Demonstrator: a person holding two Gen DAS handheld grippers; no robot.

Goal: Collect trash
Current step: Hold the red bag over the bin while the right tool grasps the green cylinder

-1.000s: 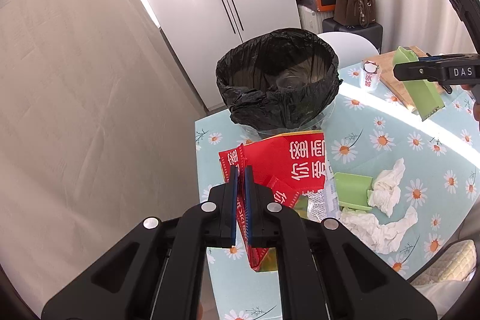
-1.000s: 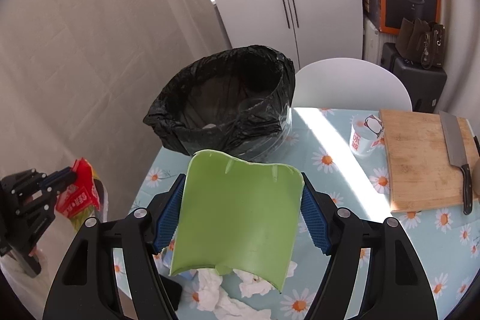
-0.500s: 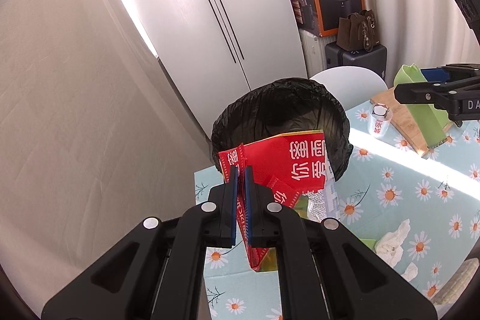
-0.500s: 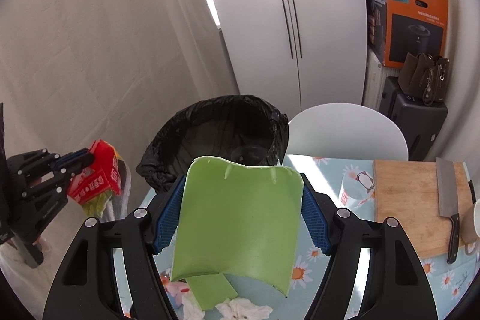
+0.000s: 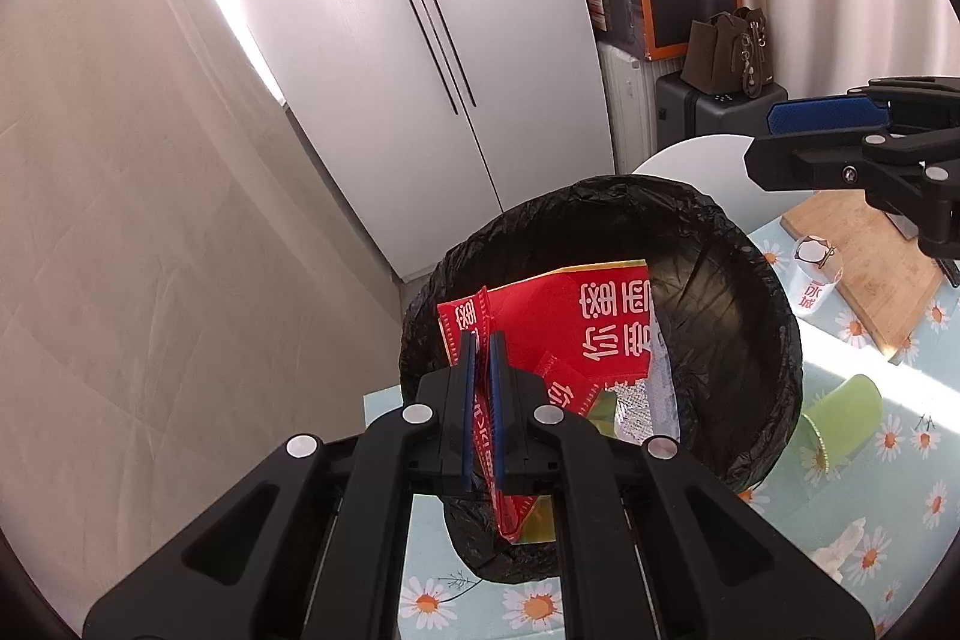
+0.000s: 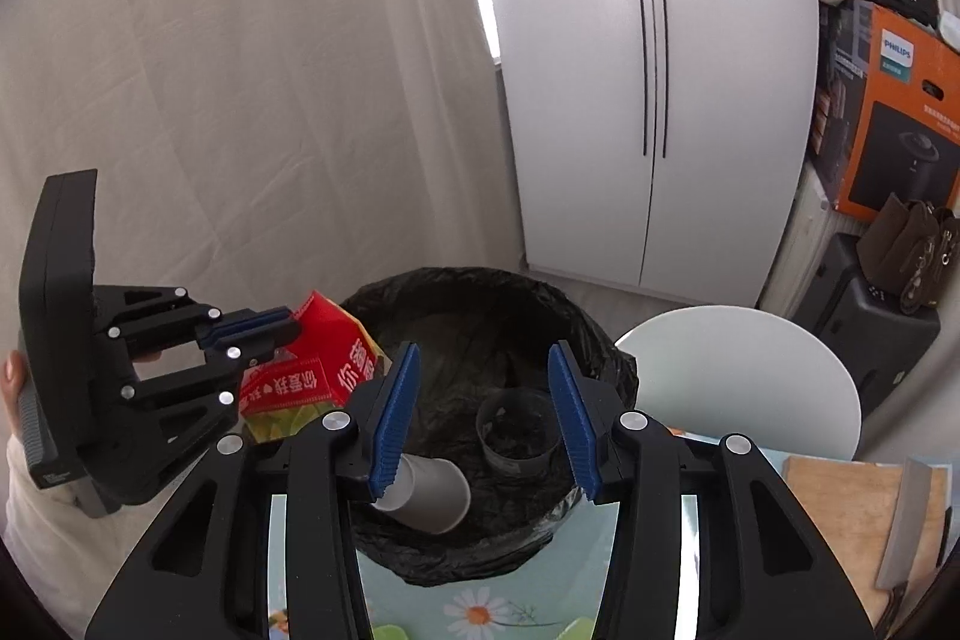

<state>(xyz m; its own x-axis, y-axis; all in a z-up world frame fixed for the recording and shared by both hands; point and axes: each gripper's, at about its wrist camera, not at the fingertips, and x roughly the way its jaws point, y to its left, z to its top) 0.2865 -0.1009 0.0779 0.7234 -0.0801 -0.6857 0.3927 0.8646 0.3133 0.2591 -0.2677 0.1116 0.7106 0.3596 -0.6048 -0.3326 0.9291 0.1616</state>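
A bin lined with a black bag (image 5: 750, 340) (image 6: 600, 358) stands on the table's far corner. My left gripper (image 5: 483, 337) (image 6: 288, 325) is shut on a red snack bag (image 5: 576, 322) (image 6: 318, 358), which hangs over the bin's near-left rim. My right gripper (image 6: 483, 346) (image 5: 774, 139) hovers above the bin mouth with its jaws closing and nothing between them. Two paper cups (image 6: 426, 496) (image 6: 516, 430) lie inside the bin. A curved green piece (image 5: 840, 418) rests on the tablecloth just right of the bin.
A wooden cutting board (image 6: 840, 508) with a cleaver (image 6: 912, 520) lies at the right. A small printed cup (image 5: 816, 280) stands near it, and a crumpled tissue (image 5: 840, 550) lies on the daisy tablecloth (image 5: 432, 598). A white chair (image 6: 738, 388) is behind the table.
Both grippers moved forward over the bin. The green piece is out of the right gripper, whose jaws have narrowed. The left gripper still holds the red bag.
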